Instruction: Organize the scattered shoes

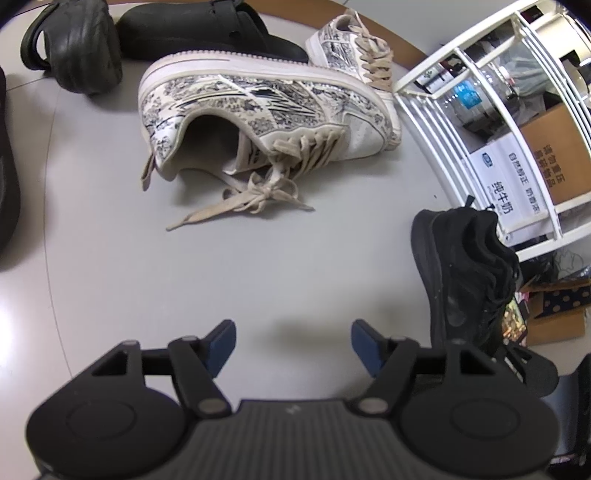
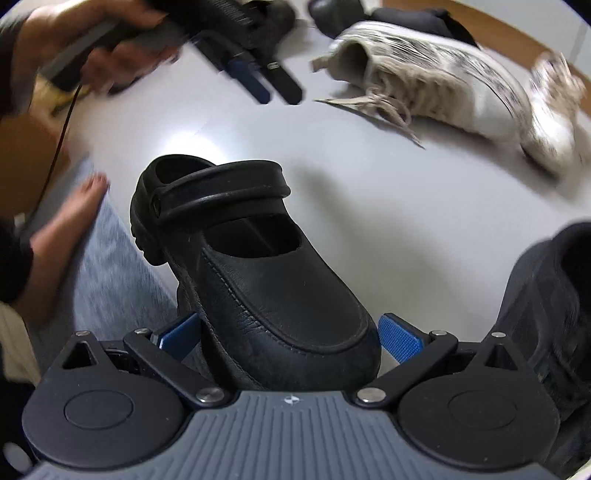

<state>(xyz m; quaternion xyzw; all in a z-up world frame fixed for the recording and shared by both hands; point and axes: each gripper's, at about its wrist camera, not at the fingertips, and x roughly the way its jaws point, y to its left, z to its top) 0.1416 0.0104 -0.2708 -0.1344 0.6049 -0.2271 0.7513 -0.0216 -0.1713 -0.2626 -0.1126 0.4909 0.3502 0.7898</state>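
Note:
A patterned white sneaker (image 1: 258, 110) with loose beige laces lies on its side on the grey floor, its mate (image 1: 354, 48) behind it. My left gripper (image 1: 293, 345) is open and empty, hovering short of the sneaker. A black sneaker (image 1: 465, 273) lies at its right. My right gripper (image 2: 290, 338) is shut on the toe of a black clog (image 2: 258, 273), held above the floor. The left gripper (image 2: 273, 83) and the patterned sneaker (image 2: 436, 85) also show blurred in the right wrist view.
Black clogs (image 1: 74, 40) and a black slide (image 1: 207, 33) lie at the far left. A white wire rack (image 1: 491, 122) with boxes stands at the right. A person's foot (image 2: 66, 229) and grey trouser leg lie left of the held clog.

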